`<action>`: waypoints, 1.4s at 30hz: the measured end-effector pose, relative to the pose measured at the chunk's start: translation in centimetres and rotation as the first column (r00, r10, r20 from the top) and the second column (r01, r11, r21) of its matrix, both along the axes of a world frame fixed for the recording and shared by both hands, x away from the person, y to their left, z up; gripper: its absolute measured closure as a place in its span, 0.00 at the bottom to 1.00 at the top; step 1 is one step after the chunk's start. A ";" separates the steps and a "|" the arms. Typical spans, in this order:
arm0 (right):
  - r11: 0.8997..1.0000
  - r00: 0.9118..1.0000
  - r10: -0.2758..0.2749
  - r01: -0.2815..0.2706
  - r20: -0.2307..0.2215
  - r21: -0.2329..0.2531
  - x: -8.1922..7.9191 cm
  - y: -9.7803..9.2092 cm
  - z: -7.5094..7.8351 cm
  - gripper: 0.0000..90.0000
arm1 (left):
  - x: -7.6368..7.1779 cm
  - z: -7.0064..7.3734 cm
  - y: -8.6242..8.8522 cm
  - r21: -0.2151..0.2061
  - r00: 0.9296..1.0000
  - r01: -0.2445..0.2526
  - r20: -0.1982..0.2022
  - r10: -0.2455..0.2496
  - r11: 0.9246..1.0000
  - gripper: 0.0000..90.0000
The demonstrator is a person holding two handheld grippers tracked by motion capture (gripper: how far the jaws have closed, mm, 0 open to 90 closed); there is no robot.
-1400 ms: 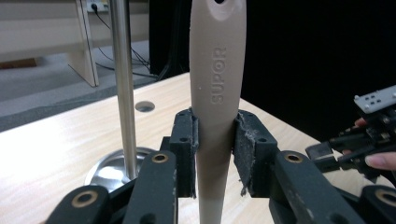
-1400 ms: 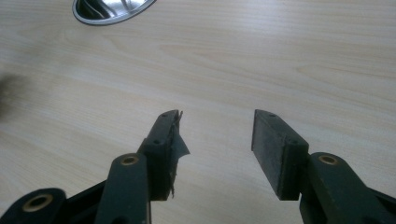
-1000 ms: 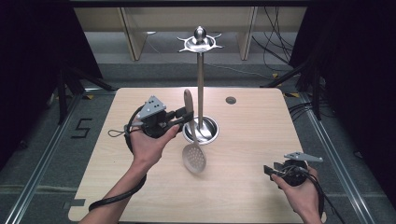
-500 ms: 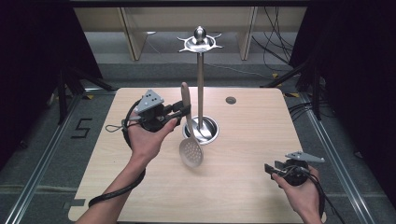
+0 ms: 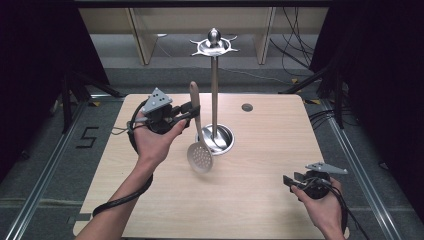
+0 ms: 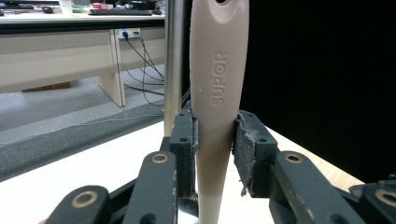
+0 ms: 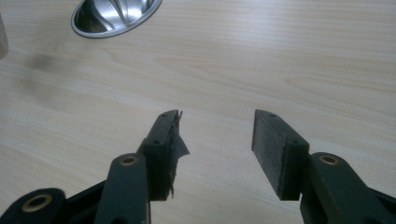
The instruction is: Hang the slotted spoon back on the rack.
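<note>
Fingers of the right gripper (image 5: 289, 181) are held apart with nothing between them, low over the near right part of the wooden surface (image 5: 260, 210). Farther in, a beige slotted spoon (image 5: 198, 145) is clamped by its handle in the left gripper (image 5: 194, 111), raised off the surface with its perforated bowl hanging down and its handle upright. Just beyond it, the steel utensil stand (image 5: 214, 95) is seen, its round base resting mid-surface and its hooked crown at the top.
</note>
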State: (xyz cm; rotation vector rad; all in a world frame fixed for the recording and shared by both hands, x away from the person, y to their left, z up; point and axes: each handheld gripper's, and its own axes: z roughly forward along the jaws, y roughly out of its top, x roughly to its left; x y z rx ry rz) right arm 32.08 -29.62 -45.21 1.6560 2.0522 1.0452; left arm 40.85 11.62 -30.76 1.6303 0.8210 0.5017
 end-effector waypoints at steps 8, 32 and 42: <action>0.999 0.999 0.022 -0.020 0.043 -0.027 0.2 -0.3 0.0 0.58 | 0.5 0.2 0.1 0.001 1.000 -0.004 0.001 0.004 1.000 0.77; 1.000 0.999 0.011 -0.010 0.050 -0.018 0.3 -0.1 -0.1 0.57 | 2.2 1.2 0.1 0.042 1.000 -0.026 0.012 0.026 0.999 0.77; 0.999 0.998 0.019 -0.017 0.058 -0.036 0.2 -0.3 0.0 0.57 | 2.8 1.7 0.1 0.058 0.999 -0.034 0.013 0.033 0.998 0.77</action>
